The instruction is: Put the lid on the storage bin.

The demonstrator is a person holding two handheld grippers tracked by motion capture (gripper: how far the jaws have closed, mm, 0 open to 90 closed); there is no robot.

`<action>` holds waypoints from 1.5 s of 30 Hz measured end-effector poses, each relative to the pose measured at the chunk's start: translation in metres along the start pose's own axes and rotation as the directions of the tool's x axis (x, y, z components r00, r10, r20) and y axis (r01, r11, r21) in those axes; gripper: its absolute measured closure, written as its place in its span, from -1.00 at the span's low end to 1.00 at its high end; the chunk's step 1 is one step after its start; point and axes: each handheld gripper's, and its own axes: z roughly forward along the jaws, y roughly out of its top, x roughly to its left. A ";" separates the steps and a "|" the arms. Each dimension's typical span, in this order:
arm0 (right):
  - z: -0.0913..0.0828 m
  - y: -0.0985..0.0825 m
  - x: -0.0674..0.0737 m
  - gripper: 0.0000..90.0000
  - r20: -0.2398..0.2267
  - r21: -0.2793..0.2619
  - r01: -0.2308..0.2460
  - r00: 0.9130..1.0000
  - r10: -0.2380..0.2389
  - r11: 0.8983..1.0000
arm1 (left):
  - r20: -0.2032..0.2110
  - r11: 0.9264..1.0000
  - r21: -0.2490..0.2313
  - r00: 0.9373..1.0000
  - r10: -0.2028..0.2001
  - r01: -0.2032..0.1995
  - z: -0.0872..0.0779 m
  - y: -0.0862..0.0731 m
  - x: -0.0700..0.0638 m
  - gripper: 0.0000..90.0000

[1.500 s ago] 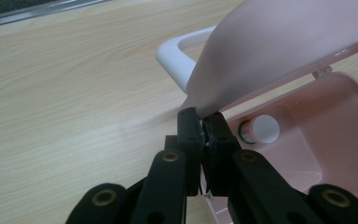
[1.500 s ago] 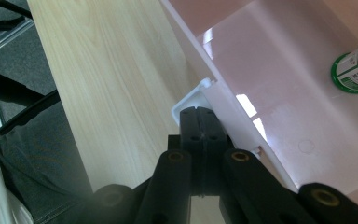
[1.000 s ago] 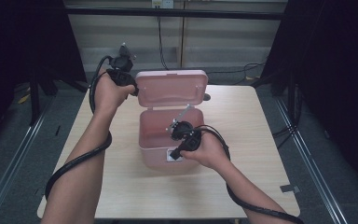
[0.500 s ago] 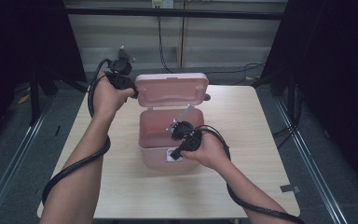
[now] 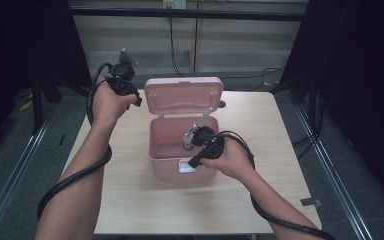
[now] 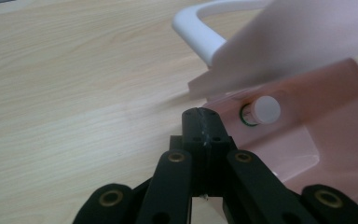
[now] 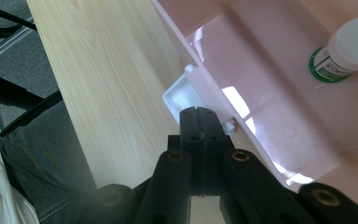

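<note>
Pale wooden table point(image 5: 130, 200) at frame centre carries a pink plastic storage box point(image 5: 172, 167), its hinged lid point(image 5: 182, 95) standing open; a small white-capped bottle point(image 7: 349, 49) stands inside. It looks light, rigid and smooth, best taken by its white handle point(image 6: 191, 25) or front latch point(image 7: 182, 95). Left gripper point(image 5: 130, 97), jaws pressed together and empty, is raised beside the lid's left edge. Right gripper point(image 5: 196, 161), likewise closed, rests at the front rim.

No legible text anywhere.
</note>
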 end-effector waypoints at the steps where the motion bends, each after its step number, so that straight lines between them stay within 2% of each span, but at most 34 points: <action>1: -0.001 -0.001 -0.001 1.00 0.008 0.006 0.007 1.000 -0.007 1.000 | -0.001 1.000 0.004 1.000 -0.003 0.003 -0.001 0.002 0.003 1.00; 8: -0.011 -0.002 -0.007 1.00 0.013 0.004 -0.006 1.000 0.006 1.000 | 0.003 0.999 -0.021 0.999 -0.042 0.042 -0.007 0.025 0.018 1.00; 10: -0.013 -0.003 -0.010 1.00 0.018 0.002 -0.004 1.000 0.004 1.000 | 0.016 0.998 -0.024 0.999 -0.051 0.051 -0.008 0.032 0.021 1.00; 13: -0.012 -0.003 -0.013 1.00 0.015 0.009 -0.010 1.000 0.010 1.000 | 0.028 0.999 -0.018 0.998 -0.048 0.049 -0.008 0.043 0.019 1.00; 18: -0.010 -0.007 -0.019 1.00 0.009 0.009 -0.023 1.000 0.023 1.000 | 0.050 0.999 -0.021 0.998 -0.032 0.033 -0.008 0.057 0.007 1.00; 22: -0.011 -0.009 -0.019 1.00 0.016 0.001 -0.026 1.000 0.026 1.000 | 0.087 0.999 -0.012 0.996 -0.032 0.034 -0.004 0.057 -0.001 1.00; 30: -0.021 -0.014 -0.023 1.00 0.032 -0.023 -0.038 0.999 0.039 0.999 | 0.095 0.999 -0.024 0.995 -0.035 0.037 -0.003 0.050 -0.005 1.00; 33: -0.024 -0.013 -0.024 1.00 0.043 -0.031 -0.038 0.998 0.040 0.999 | 0.098 0.999 -0.026 0.995 -0.024 0.027 -0.003 0.048 -0.006 1.00; 40: -0.030 -0.011 -0.030 1.00 0.041 -0.040 -0.051 0.998 0.053 0.998 | 0.095 0.999 -0.026 0.995 -0.018 0.020 -0.003 0.043 -0.008 1.00; 45: -0.037 -0.011 -0.038 1.00 0.038 -0.071 -0.074 0.996 0.076 0.995 | 0.094 0.999 -0.032 0.995 -0.015 0.018 -0.006 0.041 -0.010 1.00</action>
